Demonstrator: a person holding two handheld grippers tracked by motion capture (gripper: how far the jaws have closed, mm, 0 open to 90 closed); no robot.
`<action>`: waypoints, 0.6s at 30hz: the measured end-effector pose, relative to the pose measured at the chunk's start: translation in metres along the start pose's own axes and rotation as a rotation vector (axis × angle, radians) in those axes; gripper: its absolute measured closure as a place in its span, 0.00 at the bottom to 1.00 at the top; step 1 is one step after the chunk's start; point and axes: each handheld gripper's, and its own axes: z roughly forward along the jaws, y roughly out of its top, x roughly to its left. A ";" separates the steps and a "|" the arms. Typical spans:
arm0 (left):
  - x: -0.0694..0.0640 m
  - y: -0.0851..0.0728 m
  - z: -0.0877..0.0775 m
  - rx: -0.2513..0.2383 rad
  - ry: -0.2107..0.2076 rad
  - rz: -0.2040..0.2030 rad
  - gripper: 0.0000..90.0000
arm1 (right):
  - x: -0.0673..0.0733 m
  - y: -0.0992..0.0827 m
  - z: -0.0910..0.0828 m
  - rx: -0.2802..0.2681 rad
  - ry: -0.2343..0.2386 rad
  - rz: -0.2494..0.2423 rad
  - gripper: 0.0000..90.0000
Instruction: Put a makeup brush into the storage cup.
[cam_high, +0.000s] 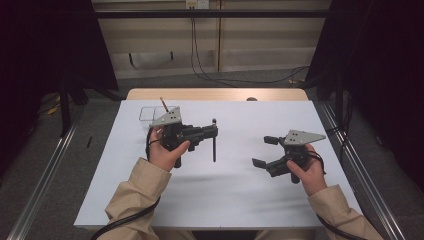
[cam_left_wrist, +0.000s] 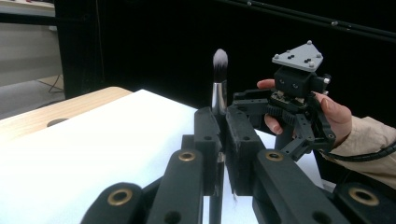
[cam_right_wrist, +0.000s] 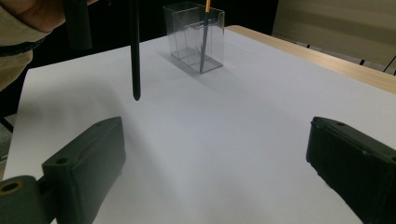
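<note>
Nearest, right gripper (cam_high: 266, 151) jaws spread wide, empty, low over white table (cam_high: 240, 200); mid-table, left gripper (cam_high: 214, 131) clamped on makeup brush (cam_high: 214, 142), upright, bristles up, lifted clear; farthest, clear box (cam_high: 152, 114) with pencil (cam_high: 163, 103) inside, brush probably yet to go in.

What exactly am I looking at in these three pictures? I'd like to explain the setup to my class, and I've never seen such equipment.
A person sits at a white table with a hand-held two-jaw gripper in each hand. One camera looks down from above; the other two ride on the grippers and look along their black jaws. The left gripper is shut on a makeup brush, held upright with the bristles up and the handle tip hanging just above the table. The right gripper is open and holds nothing. Near the far edge stands a clear box with an orange-tipped stick leaning in it.
</note>
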 end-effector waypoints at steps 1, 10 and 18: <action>0.000 0.000 0.000 -0.001 0.000 0.000 0.94 | 0.000 -0.001 -0.001 -0.001 -0.001 0.003 0.05; 0.000 0.001 -0.003 -0.009 0.000 0.002 0.94 | -0.003 -0.006 -0.009 0.000 -0.014 0.007 0.05; 0.000 0.001 -0.005 -0.012 0.010 0.007 0.94 | -0.004 -0.009 -0.017 -0.004 -0.028 0.006 0.05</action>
